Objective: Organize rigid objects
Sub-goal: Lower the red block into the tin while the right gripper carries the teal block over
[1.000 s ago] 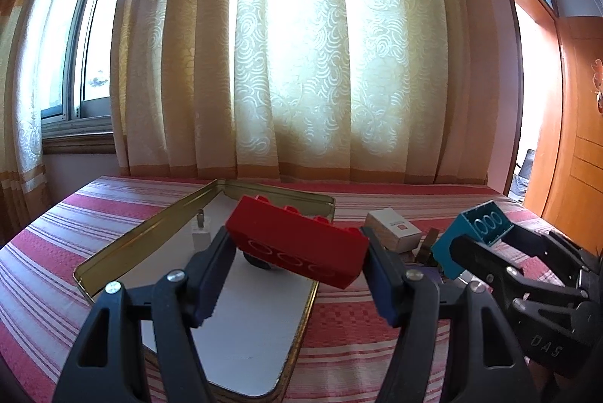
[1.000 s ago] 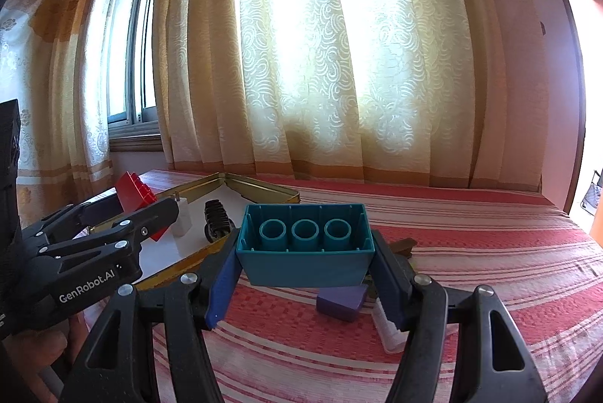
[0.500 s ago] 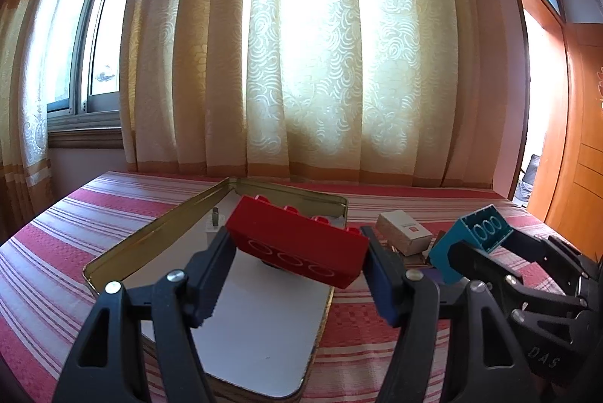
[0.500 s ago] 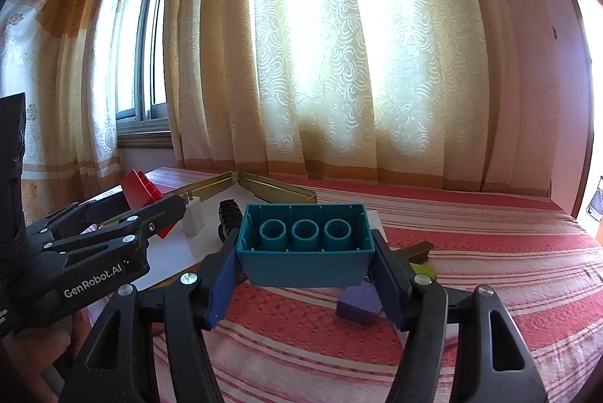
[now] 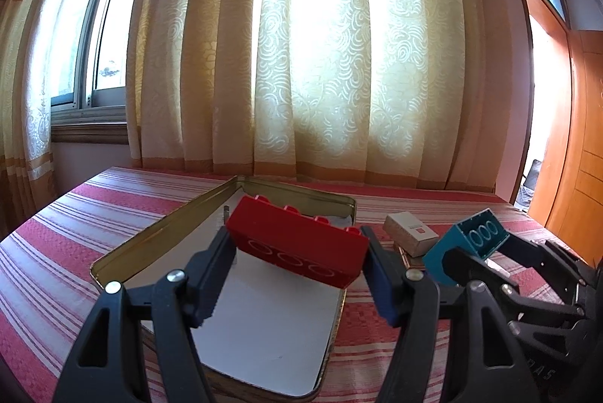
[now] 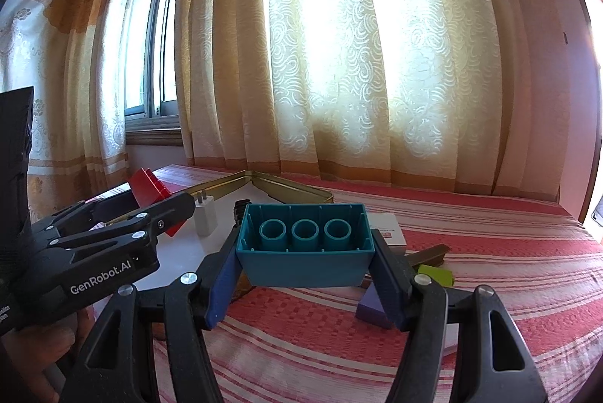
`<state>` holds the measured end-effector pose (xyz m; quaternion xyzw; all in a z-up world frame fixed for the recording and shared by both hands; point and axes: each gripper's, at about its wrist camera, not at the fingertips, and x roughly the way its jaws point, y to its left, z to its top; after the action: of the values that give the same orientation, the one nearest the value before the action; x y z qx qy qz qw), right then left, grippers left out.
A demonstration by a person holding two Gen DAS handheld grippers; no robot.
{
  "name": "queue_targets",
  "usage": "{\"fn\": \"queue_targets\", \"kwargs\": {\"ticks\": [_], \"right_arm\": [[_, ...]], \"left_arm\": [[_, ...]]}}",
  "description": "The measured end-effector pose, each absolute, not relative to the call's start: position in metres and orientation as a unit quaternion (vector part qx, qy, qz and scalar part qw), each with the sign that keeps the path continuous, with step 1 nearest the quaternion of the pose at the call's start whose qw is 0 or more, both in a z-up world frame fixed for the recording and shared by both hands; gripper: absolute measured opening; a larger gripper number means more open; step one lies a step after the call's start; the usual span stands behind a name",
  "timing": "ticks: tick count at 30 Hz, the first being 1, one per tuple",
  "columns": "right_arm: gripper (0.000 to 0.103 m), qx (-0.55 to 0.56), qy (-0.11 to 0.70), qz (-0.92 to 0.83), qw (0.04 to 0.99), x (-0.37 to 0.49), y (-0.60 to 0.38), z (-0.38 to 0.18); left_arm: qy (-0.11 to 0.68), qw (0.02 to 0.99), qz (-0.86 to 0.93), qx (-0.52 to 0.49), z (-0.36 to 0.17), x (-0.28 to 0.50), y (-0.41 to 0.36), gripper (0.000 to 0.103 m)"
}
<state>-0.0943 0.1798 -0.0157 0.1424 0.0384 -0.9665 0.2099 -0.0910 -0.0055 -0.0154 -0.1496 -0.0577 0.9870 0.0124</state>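
Both bricks have barely shifted since a second ago; each is carried above the striped tabletop (image 5: 75,237).
The left hand-held gripper (image 5: 297,252) clamps a red building brick (image 5: 297,245) over the open gold tin (image 5: 158,233); the right hand-held gripper (image 6: 303,252), beside it, clamps a teal building brick (image 6: 303,252). Likely next: lower each into the tin, clear of the white charger (image 6: 205,218). Sunlit curtains (image 5: 320,45) hang beyond.
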Motion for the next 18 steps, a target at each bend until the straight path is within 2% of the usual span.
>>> {"fn": "queue_targets", "kwargs": {"ticks": [18], "right_arm": [[0.066, 0.147, 0.046, -0.962, 0.225, -0.095, 0.167, -0.016]], "left_arm": [[-0.079, 0.012, 0.984, -0.158, -0.018, -0.092, -0.025, 0.066]]}}
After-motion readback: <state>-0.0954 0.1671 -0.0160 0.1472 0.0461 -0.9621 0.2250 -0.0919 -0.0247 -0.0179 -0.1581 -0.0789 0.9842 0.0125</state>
